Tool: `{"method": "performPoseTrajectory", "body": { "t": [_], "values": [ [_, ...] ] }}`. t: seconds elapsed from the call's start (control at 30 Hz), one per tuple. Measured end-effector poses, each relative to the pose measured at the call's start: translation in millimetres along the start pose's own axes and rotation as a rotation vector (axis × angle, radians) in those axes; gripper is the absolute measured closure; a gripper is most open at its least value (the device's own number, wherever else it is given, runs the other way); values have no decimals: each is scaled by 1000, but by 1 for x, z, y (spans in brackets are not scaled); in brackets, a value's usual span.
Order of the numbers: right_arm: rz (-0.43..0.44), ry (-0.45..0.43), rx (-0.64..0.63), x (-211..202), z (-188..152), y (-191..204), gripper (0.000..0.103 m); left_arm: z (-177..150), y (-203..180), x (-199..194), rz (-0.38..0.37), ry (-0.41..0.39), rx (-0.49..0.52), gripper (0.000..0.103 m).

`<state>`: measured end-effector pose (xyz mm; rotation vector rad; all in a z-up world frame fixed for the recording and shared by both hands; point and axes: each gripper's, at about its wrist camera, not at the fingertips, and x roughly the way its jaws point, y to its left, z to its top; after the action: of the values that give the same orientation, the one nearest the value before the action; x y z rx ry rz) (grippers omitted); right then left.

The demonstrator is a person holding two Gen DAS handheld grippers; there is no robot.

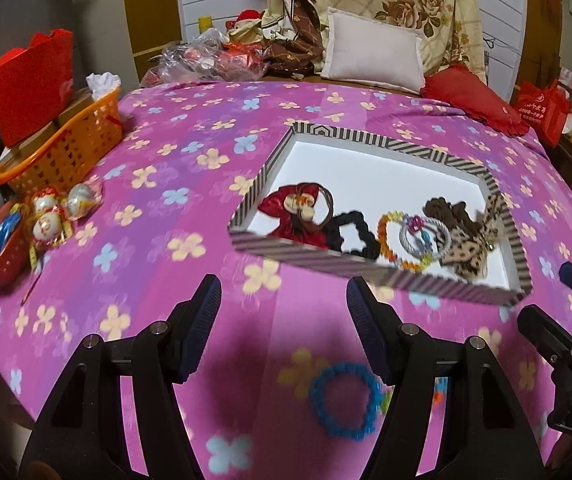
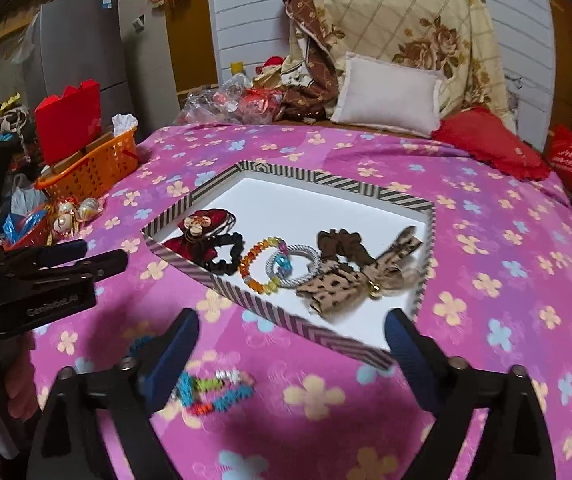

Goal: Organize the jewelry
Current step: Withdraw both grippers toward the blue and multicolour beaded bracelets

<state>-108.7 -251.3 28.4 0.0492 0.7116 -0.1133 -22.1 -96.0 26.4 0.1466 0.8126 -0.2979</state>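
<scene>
Pink bedspread (image 1: pixel 158 240) lies bare between both spread, empty grippers and striped tray (image 1: pixel 326 258).

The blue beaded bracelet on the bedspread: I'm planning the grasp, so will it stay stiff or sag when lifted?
The blue bracelet looks strung from small beads, so it probably droops into an oval. It seems light. On the soft bedspread it should slide rather than roll.

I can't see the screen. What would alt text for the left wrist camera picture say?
An open left gripper hovers over a pink flowered bedspread, with a blue bracelet lying between its fingers. Beyond sits a striped tray holding a row of hair ties and scrunchies; an orange basket stands at far left.
</scene>
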Motion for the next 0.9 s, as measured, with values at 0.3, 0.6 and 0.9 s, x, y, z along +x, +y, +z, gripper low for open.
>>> {"method": "performPoseTrajectory", "body": {
  "t": [0.3, 0.6, 0.9],
  "values": [
    [13, 37, 20, -15, -28, 0, 8, -38, 3, -19, 3, 10, -10, 38],
    [60, 64, 53, -25, -49, 1, 8, -62, 12, -29, 15, 22, -36, 38],
    [54, 117, -13, -21, -62, 13, 8, -75, 15, -33, 9, 39, -38, 38]
  ]
}}
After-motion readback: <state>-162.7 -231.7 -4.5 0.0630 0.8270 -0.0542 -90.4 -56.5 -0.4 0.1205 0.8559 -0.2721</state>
